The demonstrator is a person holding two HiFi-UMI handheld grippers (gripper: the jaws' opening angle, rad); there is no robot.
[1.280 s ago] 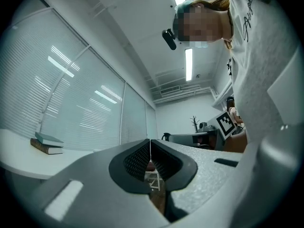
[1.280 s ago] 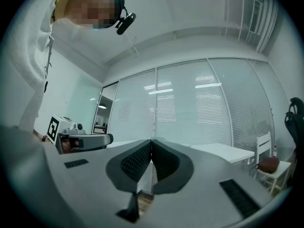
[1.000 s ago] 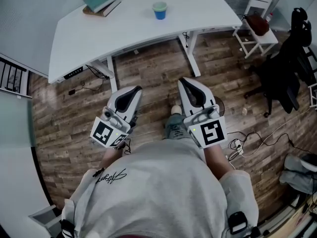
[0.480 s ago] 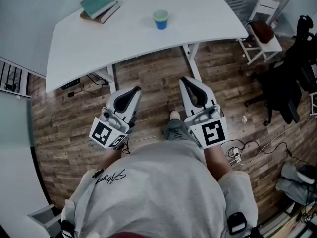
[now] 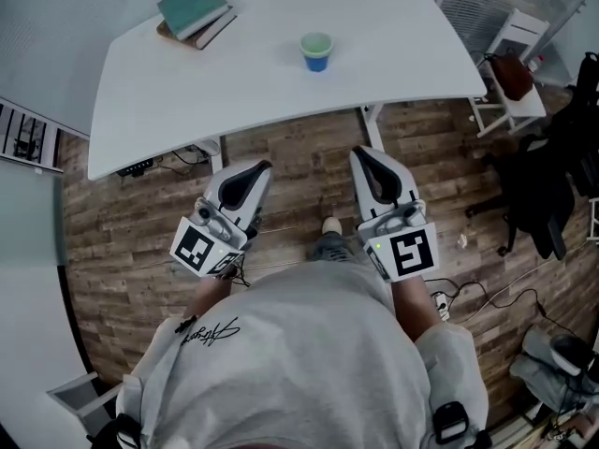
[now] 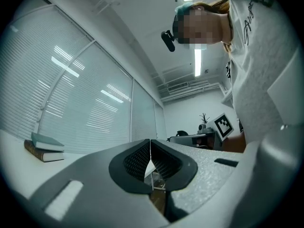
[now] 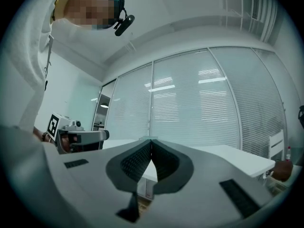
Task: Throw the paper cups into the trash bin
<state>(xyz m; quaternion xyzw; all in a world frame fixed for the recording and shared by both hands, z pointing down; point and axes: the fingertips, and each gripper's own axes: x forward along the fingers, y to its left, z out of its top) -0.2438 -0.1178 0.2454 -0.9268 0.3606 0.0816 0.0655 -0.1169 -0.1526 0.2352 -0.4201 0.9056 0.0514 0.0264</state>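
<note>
Head view: blue paper cup [image 5: 316, 50] upright on white tabletop [image 5: 393, 54], toward the far side. Stacked books [image 5: 195, 15] at far left corner. Left gripper [image 5: 251, 174] and right gripper [image 5: 367, 157] side by side over wood floor [image 5: 131, 223], just short of the tabletop's near edge, well apart from cup.
Left gripper view: jaws closed, nothing between.
Right gripper view: jaws closed, nothing between.

Grey sweatshirt [image 5: 299, 363] with black script, white hand-held grippers, black-and-white marker cubes
</note>
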